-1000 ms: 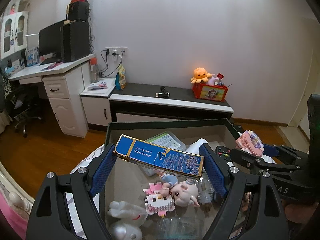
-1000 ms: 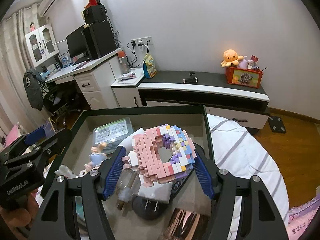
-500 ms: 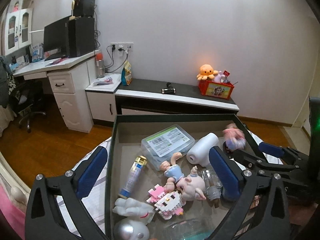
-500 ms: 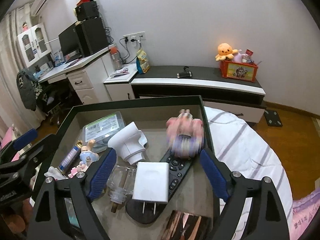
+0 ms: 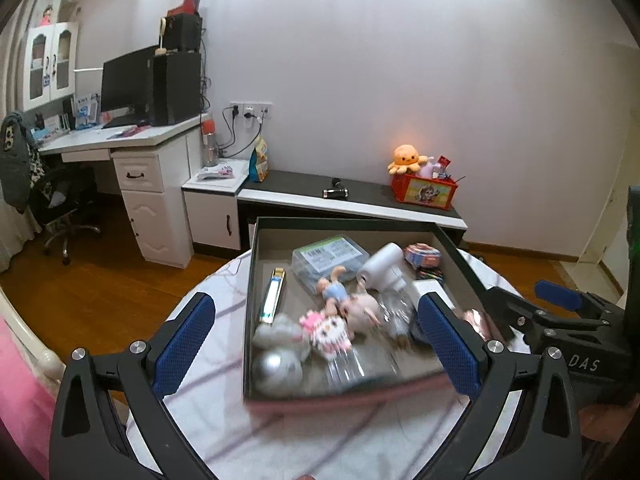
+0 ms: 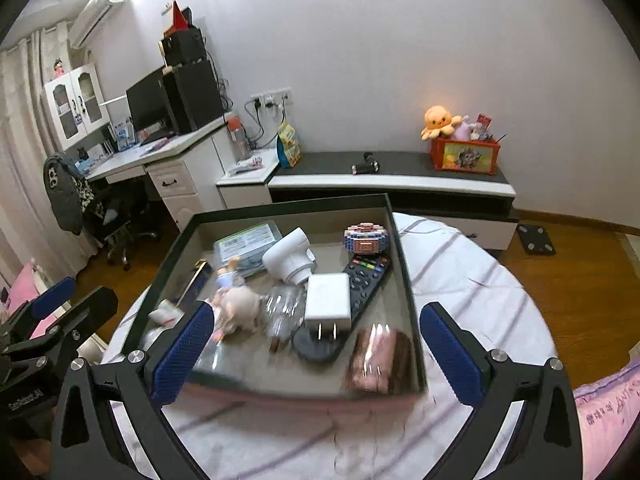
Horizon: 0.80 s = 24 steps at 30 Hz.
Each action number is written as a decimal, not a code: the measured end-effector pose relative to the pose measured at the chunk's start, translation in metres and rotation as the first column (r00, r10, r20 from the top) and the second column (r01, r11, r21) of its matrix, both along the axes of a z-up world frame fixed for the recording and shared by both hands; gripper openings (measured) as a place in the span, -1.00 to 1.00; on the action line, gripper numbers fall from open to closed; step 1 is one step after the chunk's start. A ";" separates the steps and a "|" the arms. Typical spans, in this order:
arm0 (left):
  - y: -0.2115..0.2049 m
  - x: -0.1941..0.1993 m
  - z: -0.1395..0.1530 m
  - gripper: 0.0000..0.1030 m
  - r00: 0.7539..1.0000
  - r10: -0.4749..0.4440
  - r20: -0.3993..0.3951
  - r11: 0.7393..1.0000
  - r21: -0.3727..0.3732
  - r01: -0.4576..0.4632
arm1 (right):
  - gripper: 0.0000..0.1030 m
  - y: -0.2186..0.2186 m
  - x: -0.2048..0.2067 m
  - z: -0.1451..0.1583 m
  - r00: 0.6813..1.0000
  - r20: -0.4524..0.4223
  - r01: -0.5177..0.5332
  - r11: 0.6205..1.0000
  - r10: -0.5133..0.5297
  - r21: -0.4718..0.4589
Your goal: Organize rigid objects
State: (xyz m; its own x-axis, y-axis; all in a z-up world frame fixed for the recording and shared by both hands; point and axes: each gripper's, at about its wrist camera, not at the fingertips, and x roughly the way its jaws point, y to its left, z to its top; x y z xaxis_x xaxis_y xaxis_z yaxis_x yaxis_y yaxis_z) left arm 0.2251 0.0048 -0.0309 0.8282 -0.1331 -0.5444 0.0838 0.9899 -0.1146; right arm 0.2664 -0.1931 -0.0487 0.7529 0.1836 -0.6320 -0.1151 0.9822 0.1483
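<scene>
Both your grippers have let go and pulled back: left gripper (image 5: 316, 332) and right gripper (image 6: 316, 340) gape empty; one blue box (image 5: 273, 294) and one brick donut (image 6: 366, 237) lie in the tray (image 6: 404, 264).

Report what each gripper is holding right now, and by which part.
Nothing is held. The left gripper and the right gripper are both open and empty above the box; the blue carton and pink block toy lie inside it.
</scene>
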 end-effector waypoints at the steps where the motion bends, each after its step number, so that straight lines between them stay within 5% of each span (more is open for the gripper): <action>1: 0.000 -0.011 0.002 0.99 1.000 -0.001 0.006 1.000 0.000 0.001 | 1.00 -0.001 -0.011 0.004 1.000 0.011 0.009 1.000 -0.009 0.000; 12: 0.003 -0.118 0.022 0.99 0.998 0.017 0.060 0.999 -0.032 -0.015 | 1.00 -0.005 -0.127 0.031 0.991 0.112 0.076 0.997 -0.073 -0.021; 24: -0.002 -0.174 0.039 0.99 0.993 0.011 0.118 0.999 -0.032 -0.007 | 1.00 -0.005 -0.181 0.050 0.976 0.191 0.119 0.992 -0.108 -0.044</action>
State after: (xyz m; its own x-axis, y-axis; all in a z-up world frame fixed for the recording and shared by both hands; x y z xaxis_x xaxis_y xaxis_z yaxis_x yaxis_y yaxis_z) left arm 0.0512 0.0032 0.0085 0.8878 -0.1413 -0.4379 0.0899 0.9866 -0.1360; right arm 0.0854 -0.1979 0.0011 0.8733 0.0592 -0.4836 -0.0232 0.9965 0.0802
